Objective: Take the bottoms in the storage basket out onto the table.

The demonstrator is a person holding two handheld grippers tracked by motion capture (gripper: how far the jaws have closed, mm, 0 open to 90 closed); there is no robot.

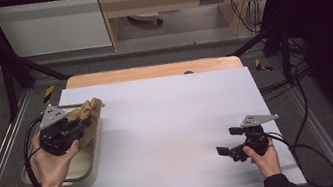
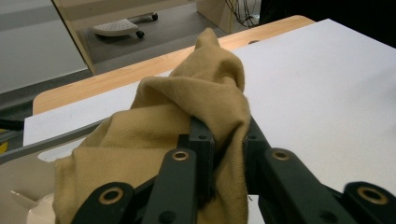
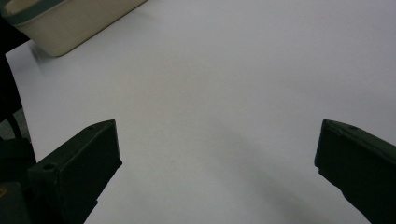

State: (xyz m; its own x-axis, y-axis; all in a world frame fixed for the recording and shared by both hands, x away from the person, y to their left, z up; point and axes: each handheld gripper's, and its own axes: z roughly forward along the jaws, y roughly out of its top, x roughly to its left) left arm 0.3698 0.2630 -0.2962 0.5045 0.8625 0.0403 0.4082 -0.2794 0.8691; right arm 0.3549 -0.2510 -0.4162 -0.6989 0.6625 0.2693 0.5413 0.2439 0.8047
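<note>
A tan cloth is bunched at the far end of a cream tub on the table's left side. My left gripper is shut on the cloth, whose folds rise between and above the two black jaws. In the left gripper view the gripper pinches a fold of the fabric, and the cloth hangs down over the tub's rim. My right gripper rests low over the white sheet at the right front, open, with nothing between its jaws. The right gripper view has its gripper over bare sheet.
A white sheet covers most of the wooden table. The tub's corner shows at the top left of the right gripper view. Black frame bars and cables flank the table. A cabinet and a wheeled base stand beyond the far edge.
</note>
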